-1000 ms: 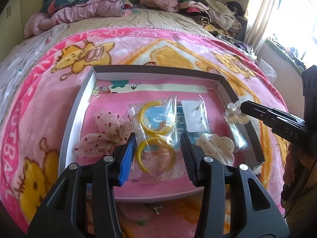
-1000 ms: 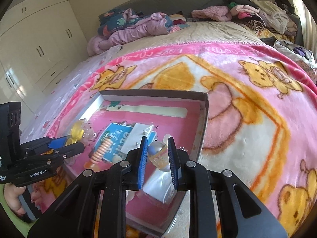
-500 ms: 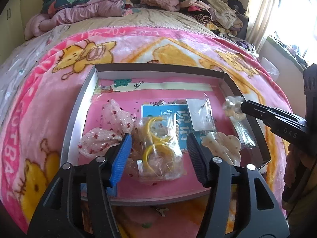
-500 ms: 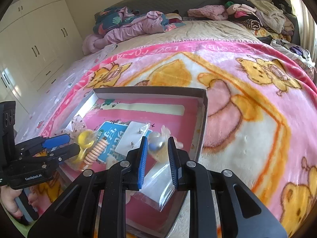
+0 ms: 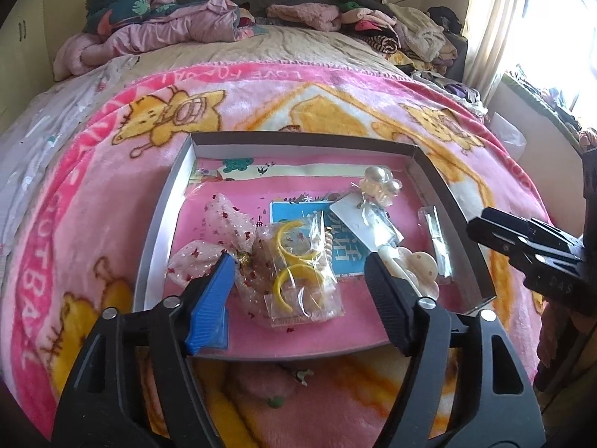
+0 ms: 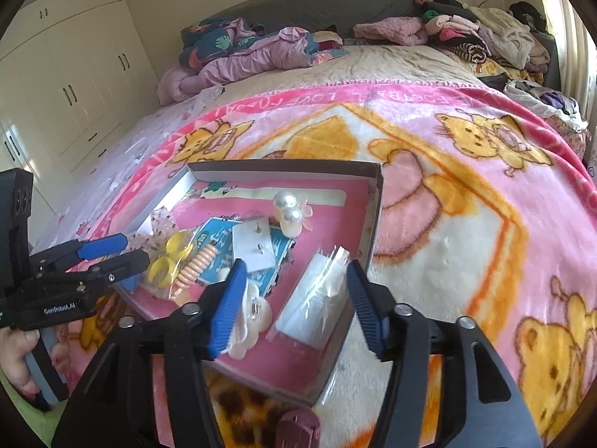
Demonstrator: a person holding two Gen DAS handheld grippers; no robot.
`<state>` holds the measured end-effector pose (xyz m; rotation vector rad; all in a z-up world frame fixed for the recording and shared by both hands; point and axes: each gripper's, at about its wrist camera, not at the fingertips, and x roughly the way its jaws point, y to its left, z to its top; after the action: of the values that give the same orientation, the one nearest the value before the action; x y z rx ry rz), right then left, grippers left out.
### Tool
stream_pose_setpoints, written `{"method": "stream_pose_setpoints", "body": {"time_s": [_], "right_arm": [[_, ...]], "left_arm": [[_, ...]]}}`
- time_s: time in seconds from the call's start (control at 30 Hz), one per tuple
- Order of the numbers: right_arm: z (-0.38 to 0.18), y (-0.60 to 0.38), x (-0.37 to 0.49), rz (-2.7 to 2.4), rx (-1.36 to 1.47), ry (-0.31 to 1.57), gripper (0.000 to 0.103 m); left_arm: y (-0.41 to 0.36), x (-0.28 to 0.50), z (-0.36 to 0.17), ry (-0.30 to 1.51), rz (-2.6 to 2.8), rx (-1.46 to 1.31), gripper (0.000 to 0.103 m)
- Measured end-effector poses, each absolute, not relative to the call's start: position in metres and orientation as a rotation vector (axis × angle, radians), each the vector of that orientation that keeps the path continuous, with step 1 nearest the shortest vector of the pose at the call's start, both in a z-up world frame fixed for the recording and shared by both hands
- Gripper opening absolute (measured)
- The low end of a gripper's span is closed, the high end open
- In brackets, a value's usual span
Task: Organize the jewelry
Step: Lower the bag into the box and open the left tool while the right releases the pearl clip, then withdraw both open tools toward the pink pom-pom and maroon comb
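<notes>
**Left wrist view: both packets released in the tray**

We see the yellow-ring packet (image 5: 302, 283) lying in the tray (image 5: 164, 224), released. Left claw (image 5: 298, 283) and right claw (image 6: 294, 298) are opening, empty; earlier both gripped packets.

Both tools are showing matte black, angular frames with silver screws at the joints. The left gripper (image 5: 300, 291) is wearing one blue ribbed pad (image 5: 209, 310) and one black ribbed pad (image 5: 388, 298); white "GenRobot.AI" lettering is running along its side. The right gripper (image 6: 294, 306) is carrying two blue ribbed pads (image 6: 227, 306). A hand (image 6: 16, 362) is wrapping a grey handle.
</notes>
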<state>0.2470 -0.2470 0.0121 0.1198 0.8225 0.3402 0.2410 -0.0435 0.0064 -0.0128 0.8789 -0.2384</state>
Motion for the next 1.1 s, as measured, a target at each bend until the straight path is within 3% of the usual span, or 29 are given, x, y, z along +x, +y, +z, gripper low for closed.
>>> {"method": "stream_pose_setpoints", "body": {"time_s": [0.17, 0.37, 0.73, 1.1], "right_arm": [[0.019, -0.249, 0.227, 0.331, 0.119, 0.806, 0.076], [0.025, -0.25, 0.206, 0.322, 0.102, 0.795, 0.085], [0.03, -0.245, 0.18, 0.324, 0.079, 0.792, 0.087], [0.03, -0.239, 0.16, 0.342, 0.062, 0.799, 0.087]], "left_arm": [[-0.041, 0.229, 0.013, 0.861, -0.234, -0.019, 0.073], [-0.037, 0.211, 0.021, 0.835, -0.22, -0.025, 0.083], [-0.029, 0.182, 0.029, 0.81, -0.195, -0.021, 0.091], [-0.021, 0.162, 0.023, 0.814, -0.171, -0.026, 0.091]]}}
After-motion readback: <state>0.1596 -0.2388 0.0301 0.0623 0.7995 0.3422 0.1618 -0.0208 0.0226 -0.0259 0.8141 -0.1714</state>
